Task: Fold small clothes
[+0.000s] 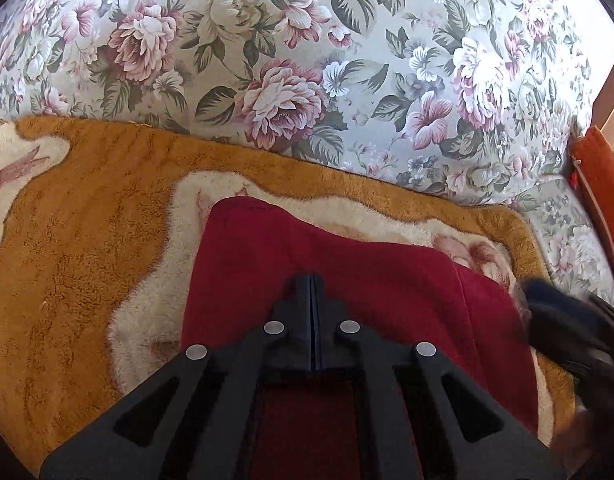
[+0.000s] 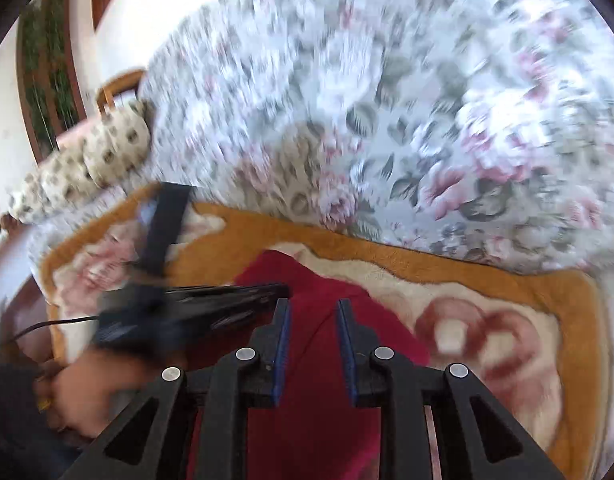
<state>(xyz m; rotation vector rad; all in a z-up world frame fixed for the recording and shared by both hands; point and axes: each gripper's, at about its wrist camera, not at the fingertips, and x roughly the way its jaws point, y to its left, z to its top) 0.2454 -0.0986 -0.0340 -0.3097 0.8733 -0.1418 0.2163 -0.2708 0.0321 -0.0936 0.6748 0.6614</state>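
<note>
- The red garment lies spread on an orange and cream blanket that covers a sofa seat, with the floral sofa back rising behind it at twelve o'clock.
- In the left wrist view one layer of the cloth overlaps another, the edge running down toward five o'clock, so by my reading a fold is already in and the piece is mid-fold.
- The left gripper has its two fingers pressed together, with only a thin line between them, over the middle of the garment. Whether cloth is pinched in that line I cannot tell.
- The right gripper stands with a clear gap between its blue-lined fingers and nothing in it, poised over the garment's near part. This view is smeared with motion blur.
- At nine o'clock in the right view, the left gripper lies low across the cloth's left edge, with the person's left hand behind it.
- Next move, as I judge it: the open right gripper should close on a free edge or corner near twelve o'clock, lifting one layer only so the existing fold is not dragged.
- A patterned cushion sits well apart at ten o'clock.
</note>
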